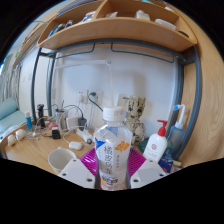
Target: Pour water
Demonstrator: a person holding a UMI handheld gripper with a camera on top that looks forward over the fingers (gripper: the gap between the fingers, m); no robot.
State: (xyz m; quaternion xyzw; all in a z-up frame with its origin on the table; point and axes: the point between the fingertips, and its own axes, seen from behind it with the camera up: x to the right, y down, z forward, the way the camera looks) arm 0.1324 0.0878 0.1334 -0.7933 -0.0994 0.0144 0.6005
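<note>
I've got the water bottle (112,150) right here between my fingers (78,172), both pink pads pressed against its sides, so my gripper (112,172) is clamped on it. The bottle stands upright, white cap (112,113) on top as far as I can tell, colourful label facing me. It looks lifted or just at the front edge of the desk (40,152); its base is hidden, so I can't say which. Off to the right stands a white pump bottle (155,143) with a red nozzle, near the desk's right side. Clutter of small items (45,122) sits along the back left by the wall, and a wooden shelf (115,35) runs overhead. I see no cup or glass to pour into. My read: the grasp is done, nothing is poured yet. Opening the cap, finding a vessel and tilting all lie ahead.
</note>
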